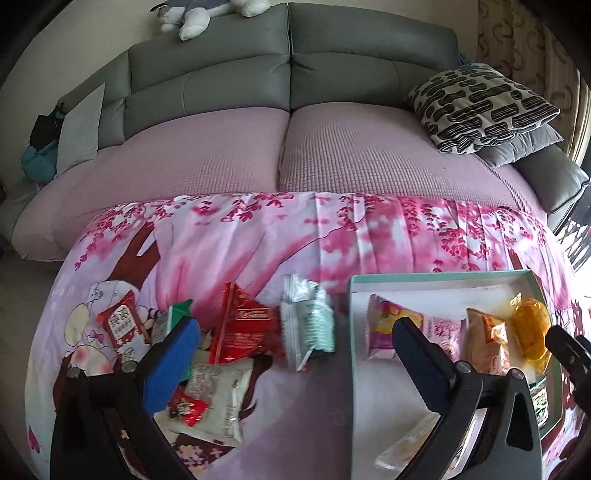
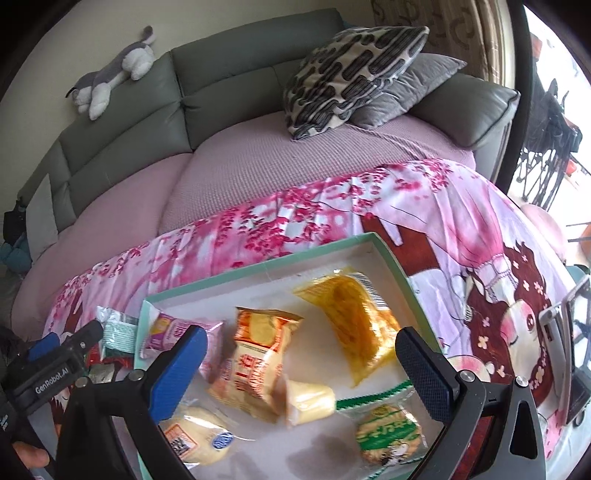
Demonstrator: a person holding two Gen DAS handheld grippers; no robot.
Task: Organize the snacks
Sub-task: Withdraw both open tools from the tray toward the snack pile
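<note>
**Both grippers wide over the snack table**

Black arms and blue pads of my left gripper (image 1: 295, 354) fill the bottom of its view, spread as wide as they go with nothing between them. Its left pad hangs over a loose pile of snacks on the cloth: a red packet (image 1: 242, 328), a white packet (image 1: 214, 398) with a small red one on top, a red-and-white packet (image 1: 120, 325) further left, and a silver-and-green packet (image 1: 304, 321) lying just beside the tray. Its right pad hangs over the tray (image 1: 436, 278), a shallow white box with a pale green rim.

My right gripper (image 2: 301, 362) is also spread apart and empty, hovering above the tray (image 2: 266, 264). Inside it lie a pink packet (image 2: 177, 332), an orange packet (image 2: 258, 354), a clear yellow bag (image 2: 354, 317), a small yellow pudding cup (image 2: 310, 402), a round green-wrapped cracker (image 2: 388, 432) and a pale bun in clear wrap (image 2: 199, 435).

A pink cherry-blossom cloth (image 1: 258, 236) with cartoon figures covers the table. Right behind it stands a grey-green sofa (image 1: 332, 55) with a mauve seat cover (image 1: 369, 162). A black-and-white patterned cushion (image 1: 484, 107) rests on a grey cushion (image 1: 524, 146) at the right end, and a grey-and-white plush dog (image 1: 207, 14) lies along the backrest. Bright daylight comes in at the far right.
</note>
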